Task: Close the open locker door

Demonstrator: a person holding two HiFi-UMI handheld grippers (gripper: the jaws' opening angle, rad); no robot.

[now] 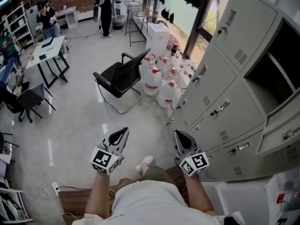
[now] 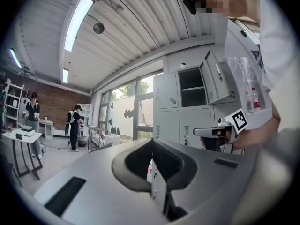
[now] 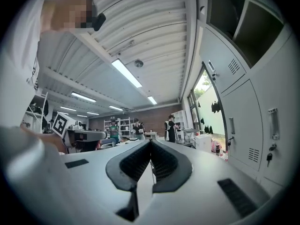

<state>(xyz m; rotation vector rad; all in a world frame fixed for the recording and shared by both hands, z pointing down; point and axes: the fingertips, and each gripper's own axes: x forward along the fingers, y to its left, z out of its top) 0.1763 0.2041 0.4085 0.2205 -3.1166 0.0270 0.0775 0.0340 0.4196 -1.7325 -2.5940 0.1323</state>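
A bank of grey lockers (image 1: 225, 102) runs along the right. One upper compartment (image 1: 281, 60) stands open, dark inside, with its door (image 1: 281, 128) swung out toward me. In the left gripper view the same compartment (image 2: 191, 84) shows with its door (image 2: 216, 81) hanging open to the right. My left gripper (image 1: 123, 132) and right gripper (image 1: 179, 135) are held low in front of me, side by side, both shut and empty. The right one is nearer the lockers but well below the open door, touching nothing. The right gripper view looks up past locker fronts (image 3: 243, 111) to the open compartment (image 3: 234, 18).
A black office chair (image 1: 123, 76) stands ahead, with several water jugs (image 1: 166, 78) against the lockers behind it. White tables (image 1: 44, 50) and people are far left and at the back. A power strip (image 1: 55, 187) lies on the floor at lower left.
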